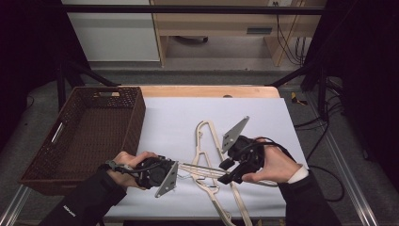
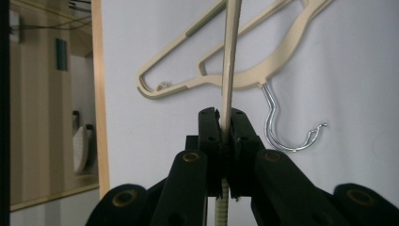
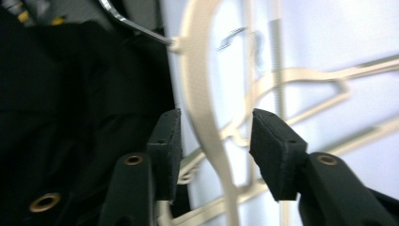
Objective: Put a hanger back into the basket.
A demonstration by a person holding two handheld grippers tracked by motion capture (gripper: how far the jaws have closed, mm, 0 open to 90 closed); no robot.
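Observation:
Several cream plastic hangers lie overlapped on the white sheet [image 1: 179, 117]. My left gripper [image 1: 181, 165] [image 2: 225, 122] is shut on the thin bar of one hanger [image 1: 202, 169] [image 2: 229, 70], which runs straight out from its jaws. Beyond it another hanger [image 1: 205, 134] [image 2: 244, 77] lies flat with its metal hook [image 2: 282, 127] on the sheet. My right gripper [image 1: 227, 172] [image 3: 215, 136] stands open over the pile; a curved hanger arm [image 3: 202, 94] passes between its pads [image 3: 165, 141] without touching them.
A brown woven basket [image 1: 134, 122] stands at the left of the table, its near corner beside my left hand. The wooden table edge [image 1: 207, 91] shows beyond the sheet. A dark sleeve [image 3: 70, 94] takes up the left of the right gripper view.

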